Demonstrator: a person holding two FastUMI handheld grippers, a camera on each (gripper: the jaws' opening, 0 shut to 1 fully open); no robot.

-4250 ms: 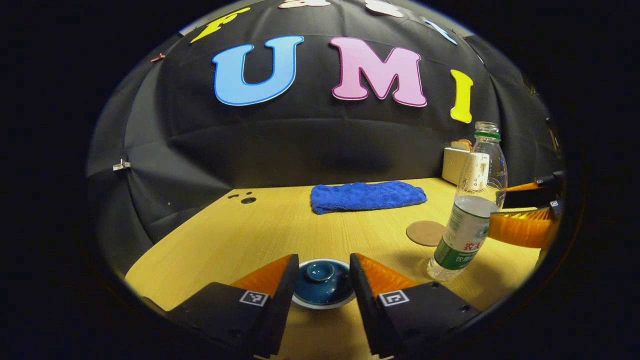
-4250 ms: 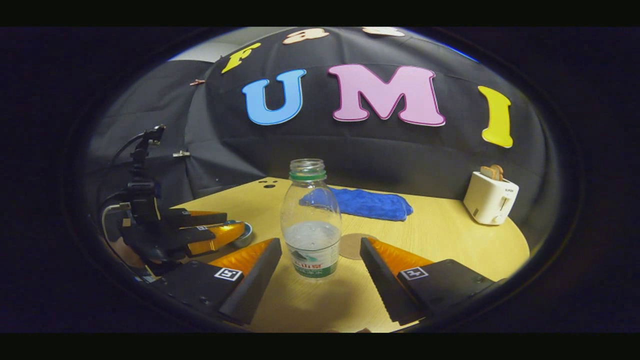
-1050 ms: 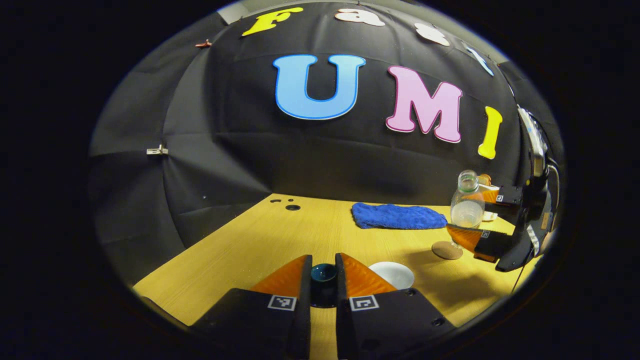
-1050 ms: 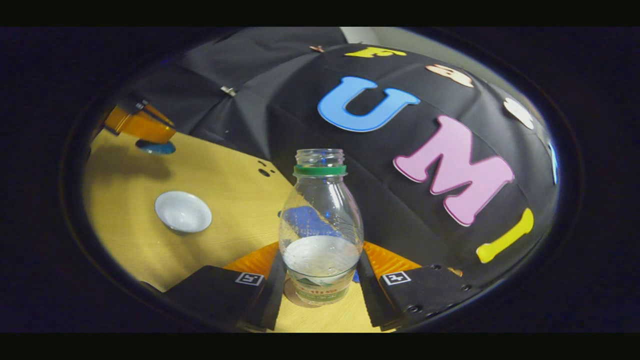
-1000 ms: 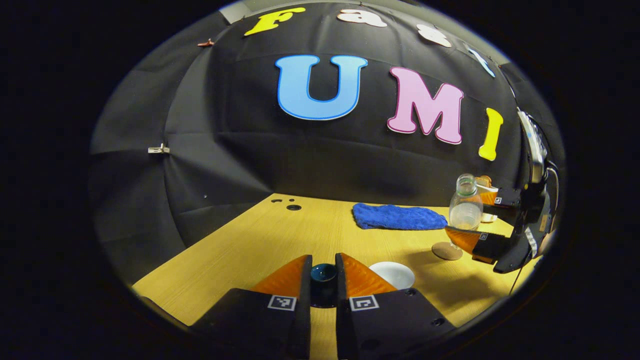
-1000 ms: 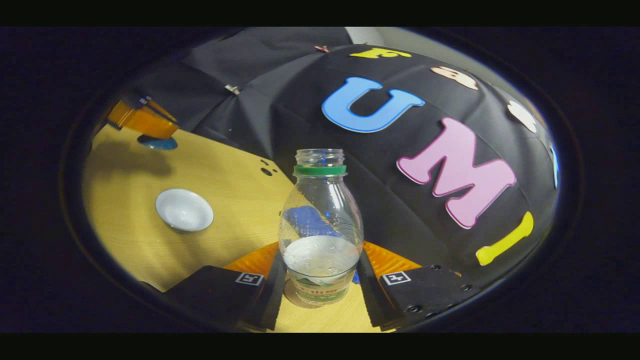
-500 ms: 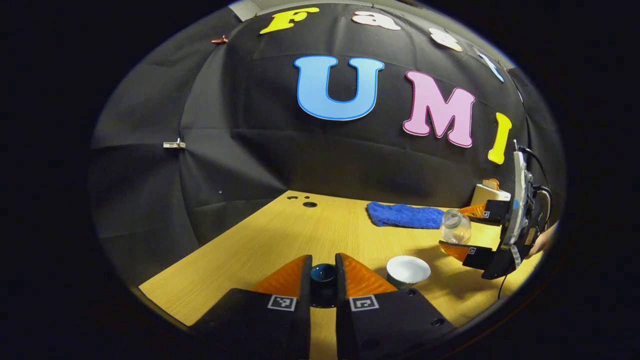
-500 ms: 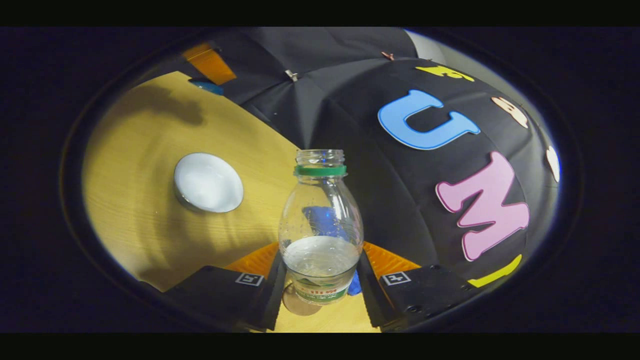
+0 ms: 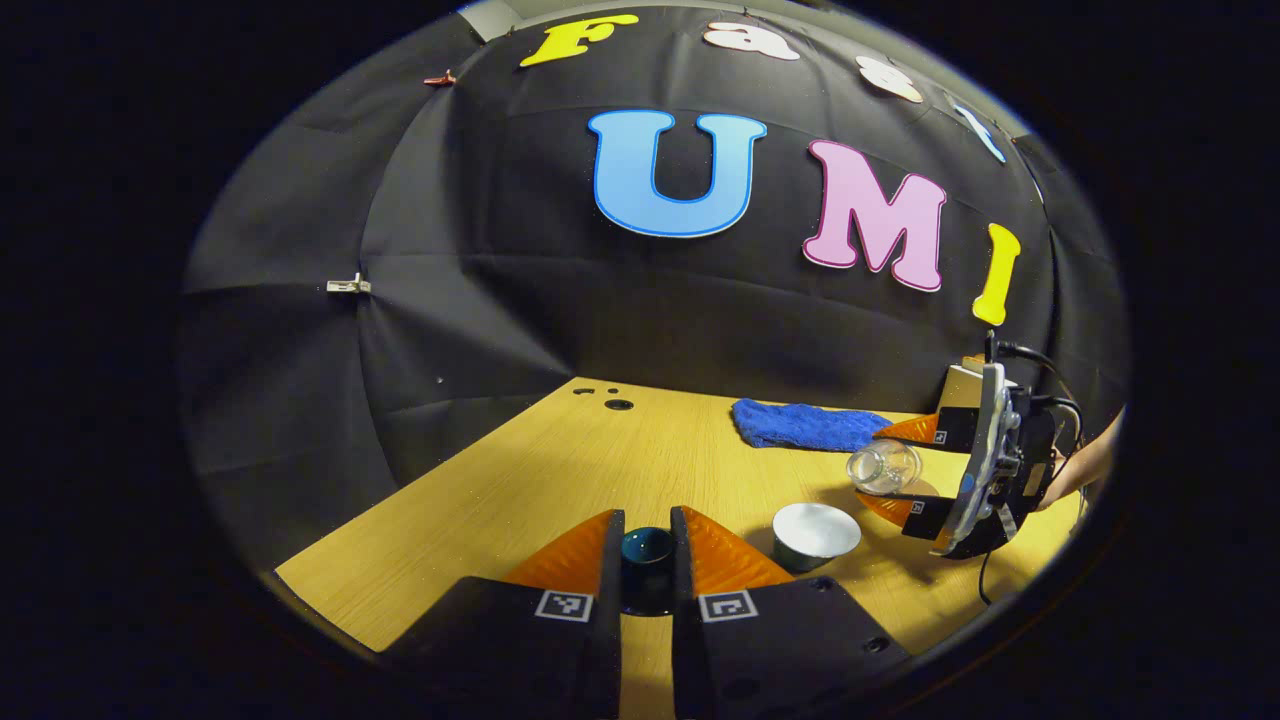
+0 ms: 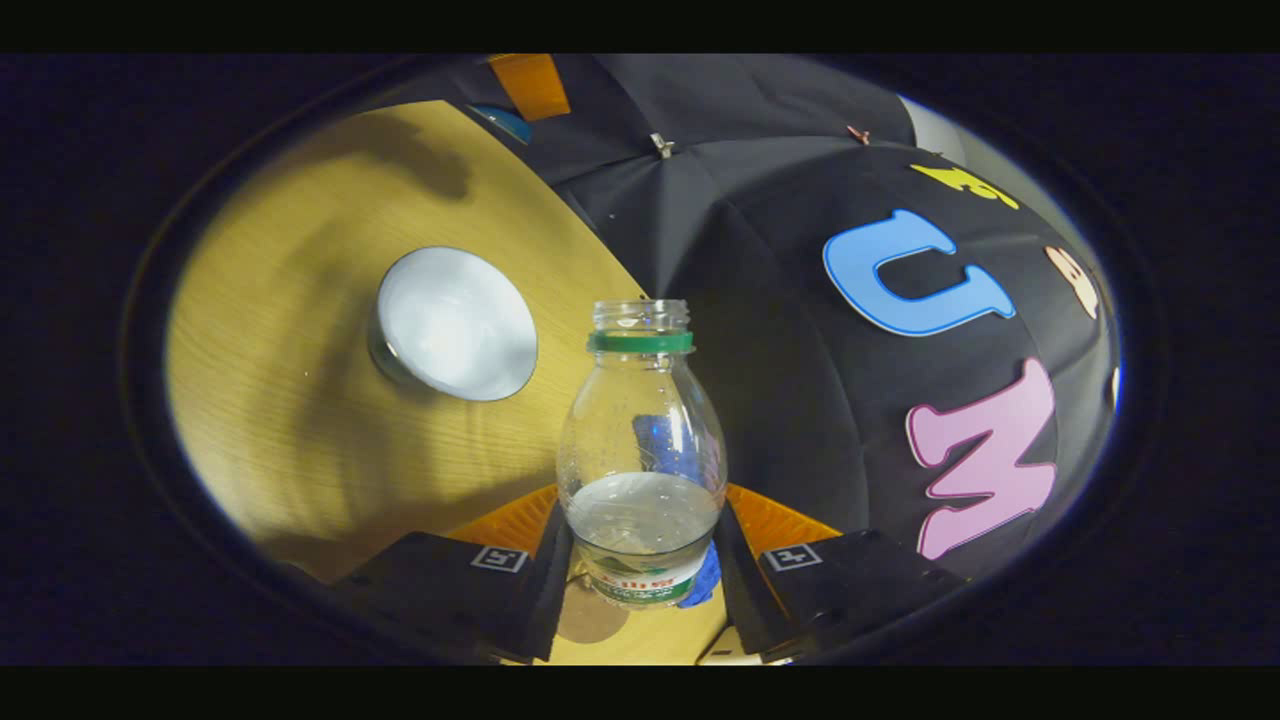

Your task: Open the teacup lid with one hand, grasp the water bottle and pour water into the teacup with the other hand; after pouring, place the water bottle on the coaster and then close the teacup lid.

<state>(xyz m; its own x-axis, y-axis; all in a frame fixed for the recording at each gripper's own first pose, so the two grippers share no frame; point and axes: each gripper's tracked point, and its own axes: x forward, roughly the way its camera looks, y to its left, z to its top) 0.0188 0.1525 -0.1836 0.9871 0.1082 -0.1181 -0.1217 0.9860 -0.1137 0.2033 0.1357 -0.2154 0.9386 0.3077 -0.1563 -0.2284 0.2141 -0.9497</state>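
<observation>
Since it is uncapped and part full, water bottle (image 10: 640, 440): light, thin-walled, likely to dent; best held low at the label.
Right gripper (image 10: 640, 560): clamped on the bottle's lower body, tipped toward the teacup (image 9: 816, 530).
Left gripper (image 9: 646, 560): closed on the lid (image 9: 646, 548), above the table (image 9: 540, 480).
Coaster (image 10: 585, 620): beneath the bottle.

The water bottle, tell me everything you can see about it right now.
The water bottle is clear plastic, uncapped, with a green neck ring and a label low on its body, and partly filled with water. The right gripper is shut on its lower body. In the left gripper view it is tipped with its mouth toward the open teacup.
</observation>
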